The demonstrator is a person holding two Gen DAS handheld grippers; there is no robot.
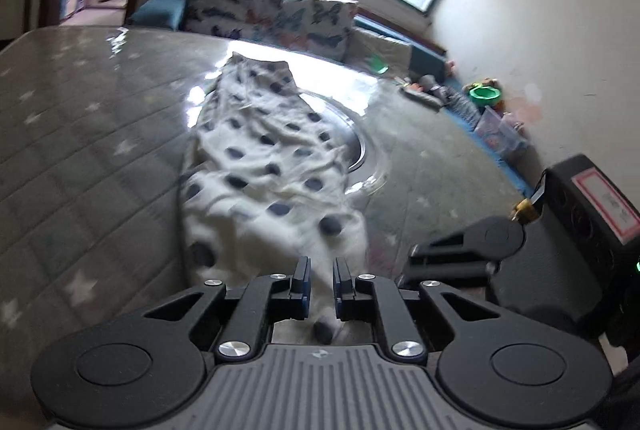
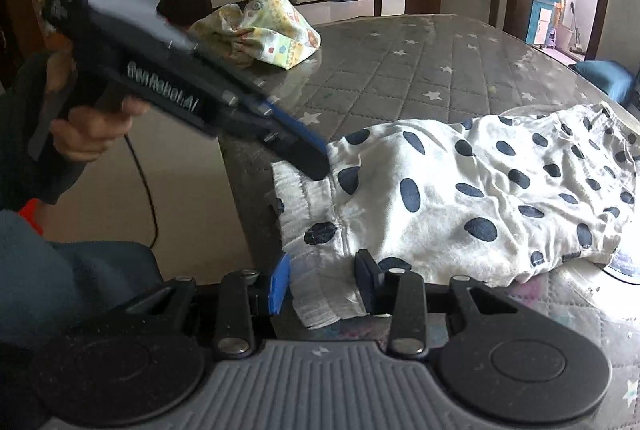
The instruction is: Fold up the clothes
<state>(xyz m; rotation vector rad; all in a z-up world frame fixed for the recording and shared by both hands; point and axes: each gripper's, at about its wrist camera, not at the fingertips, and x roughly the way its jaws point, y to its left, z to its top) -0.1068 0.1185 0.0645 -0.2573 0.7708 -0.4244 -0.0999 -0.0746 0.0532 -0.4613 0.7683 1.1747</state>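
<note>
A white garment with dark blue dots (image 1: 264,154) lies lengthwise on the grey star-patterned mattress (image 1: 80,134); it also shows in the right wrist view (image 2: 480,190). My left gripper (image 1: 321,284) has its jaws close together around the garment's near edge, with cloth between the pads. In the right wrist view the left gripper (image 2: 308,158) touches the ribbed waistband corner. My right gripper (image 2: 326,288) is open, its jaws on either side of the white ribbed waistband (image 2: 324,294) at the mattress edge. The right gripper's finger shows in the left wrist view (image 1: 460,250).
A crumpled yellow patterned cloth (image 2: 268,30) lies at the mattress's far corner. A butterfly-print cushion (image 1: 272,14) and toys, including a green bowl (image 1: 486,94), lie beyond the mattress. A shiny round disc (image 1: 356,146) sits under the garment's right side.
</note>
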